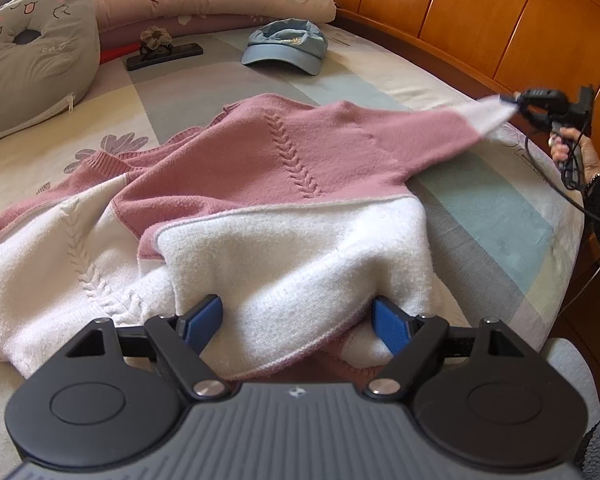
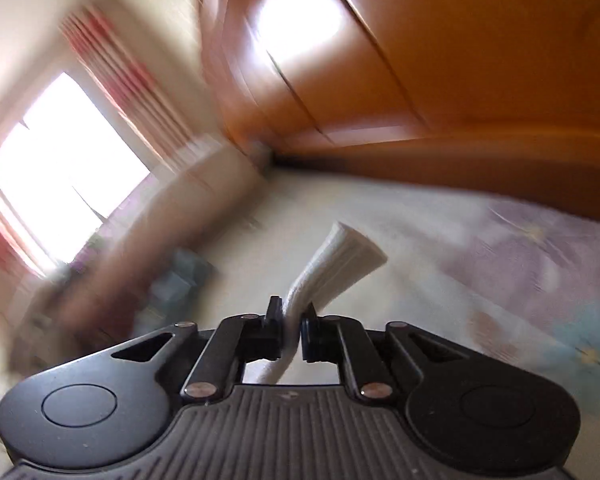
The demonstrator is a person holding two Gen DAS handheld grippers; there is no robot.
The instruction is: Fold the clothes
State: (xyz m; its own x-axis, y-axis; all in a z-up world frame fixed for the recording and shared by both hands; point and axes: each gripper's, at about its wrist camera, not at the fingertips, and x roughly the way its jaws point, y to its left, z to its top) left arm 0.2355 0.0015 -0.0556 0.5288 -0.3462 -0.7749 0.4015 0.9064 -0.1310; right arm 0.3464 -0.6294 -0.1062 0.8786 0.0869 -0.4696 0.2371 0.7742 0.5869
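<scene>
**Inspector:** Garment first: pink-and-white cable-knit sweater [image 1: 260, 184] lies spread on the pastel patchwork bed sheet [image 1: 496, 216], white hem toward six o'clock in the left wrist view, collar toward nine; one sleeve stretches out to two o'clock, lifted off the sheet.

**Assistant:** Why is the sleeve raised?

**Inspector:** My judgement: it is being drawn out straight so it can be laid across the body as a fold; the white sleeve cuff [image 2: 340, 256] is pinched in the right gripper [image 2: 291, 320], which the person's hand [image 1: 572, 152] holds near the orange wooden headboard [image 1: 480, 20] at three o'clock.

**Assistant:** Jaw condition, right side?

**Inspector:** Pressed nearly together, clamping the cuff; fabric passes between the pads and fans out beyond them toward one o'clock; background is blurred, so nothing more is certain there.

**Assistant:** And the left?

**Inspector:** Left gripper [image 1: 298, 324] has its jaws spread wide; the blue pads [image 1: 204, 316] sit either side of a bunched white hem fold; the knit drapes over and between them, yet I see no squeeze on it; likely it steadies that corner, or waits to take it.

**Assistant:** Obstructions?

**Inspector:** Blue fabric cap [image 1: 286, 46] at twelve o'clock, grey cat-face cushion [image 1: 32, 60] at ten; both well apart from the sweater; fold barely begun, in my estimate.
</scene>
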